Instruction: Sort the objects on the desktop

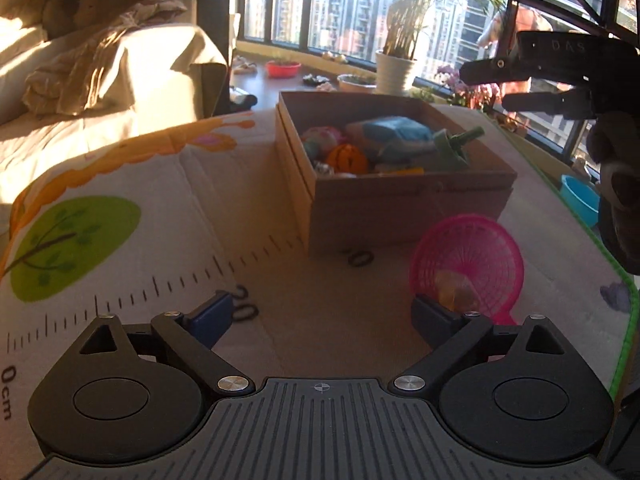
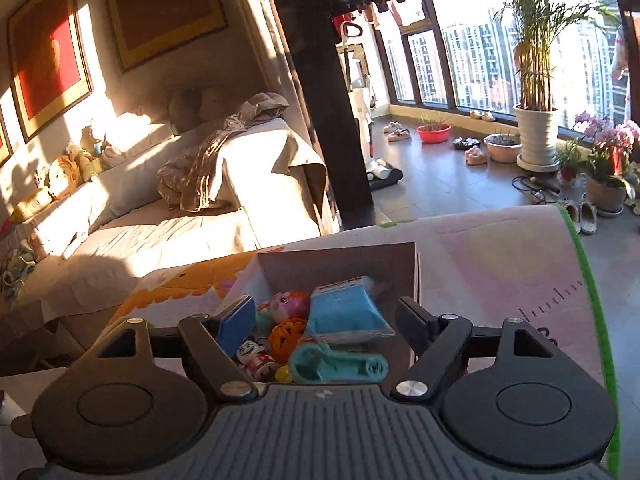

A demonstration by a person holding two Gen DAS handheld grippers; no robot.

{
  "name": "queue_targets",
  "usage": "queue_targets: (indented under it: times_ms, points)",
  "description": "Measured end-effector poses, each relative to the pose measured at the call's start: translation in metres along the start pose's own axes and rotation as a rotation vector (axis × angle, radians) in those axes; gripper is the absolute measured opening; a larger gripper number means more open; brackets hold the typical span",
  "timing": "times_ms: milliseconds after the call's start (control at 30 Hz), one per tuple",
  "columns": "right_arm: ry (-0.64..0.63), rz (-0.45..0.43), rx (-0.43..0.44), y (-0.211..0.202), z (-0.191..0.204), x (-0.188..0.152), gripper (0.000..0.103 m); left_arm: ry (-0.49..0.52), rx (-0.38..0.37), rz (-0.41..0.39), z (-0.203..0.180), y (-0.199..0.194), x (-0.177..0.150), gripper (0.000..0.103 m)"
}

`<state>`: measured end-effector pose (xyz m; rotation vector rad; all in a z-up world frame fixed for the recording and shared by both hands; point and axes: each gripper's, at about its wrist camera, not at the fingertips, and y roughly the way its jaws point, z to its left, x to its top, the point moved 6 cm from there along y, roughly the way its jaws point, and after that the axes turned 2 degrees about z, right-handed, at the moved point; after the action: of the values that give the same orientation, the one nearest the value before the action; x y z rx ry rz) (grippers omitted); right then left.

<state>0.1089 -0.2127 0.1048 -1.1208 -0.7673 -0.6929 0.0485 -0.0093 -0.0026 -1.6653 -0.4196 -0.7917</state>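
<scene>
A cardboard box (image 1: 400, 200) stands on the printed mat and holds several toys: an orange ball (image 1: 347, 159), a blue pack (image 1: 394, 133), a green toy (image 1: 454, 145). A pink mesh sieve (image 1: 468, 264) with a yellowish item inside lies in front of the box. My left gripper (image 1: 322, 314) is open and empty, low over the mat, the sieve by its right finger. My right gripper (image 2: 326, 322) is open and empty above the box (image 2: 340, 258), over the teal toy (image 2: 338, 364), blue pack (image 2: 346, 312) and orange ball (image 2: 288, 334). It shows in the left wrist view (image 1: 520, 84).
The mat (image 1: 120, 208) has a ruler print and a green edge (image 2: 588, 280). A covered sofa (image 2: 192, 184) stands to the left. Potted plants (image 2: 536, 136), basins and slippers sit on the floor by the windows. A blue basin (image 1: 580, 200) lies past the mat's right edge.
</scene>
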Motion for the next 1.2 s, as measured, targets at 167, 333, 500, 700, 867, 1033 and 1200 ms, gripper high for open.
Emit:
queue_targets:
  times_ms: [167,333,500,700,867,1033,1200]
  points:
    - [-0.039,0.036,0.018,-0.017,0.009,-0.024,0.061,-0.014,0.003,0.045,0.005,0.005,-0.019,0.099]
    - [-0.076,0.119,0.039,-0.035,0.021,-0.065,0.04,-0.007,-0.006,0.048,0.0,0.005,-0.021,0.1]
    - [-0.048,0.153,-0.008,-0.034,0.016,-0.091,0.04,-0.003,0.0,0.05,-0.001,0.0,-0.023,0.1]
    - [0.058,0.235,0.071,-0.013,0.021,-0.108,0.04,0.004,0.007,0.06,0.004,-0.008,-0.03,0.1]
    - [0.015,0.267,0.214,-0.011,0.064,-0.118,0.044,0.035,-0.033,0.066,-0.001,-0.015,-0.036,0.101]
    - [-0.027,0.279,0.202,-0.006,0.082,-0.122,0.017,0.054,-0.041,0.071,-0.005,-0.016,-0.039,0.101]
    - [-0.006,0.199,0.099,-0.022,0.057,-0.099,0.006,0.044,-0.039,0.071,-0.004,-0.016,-0.039,0.101]
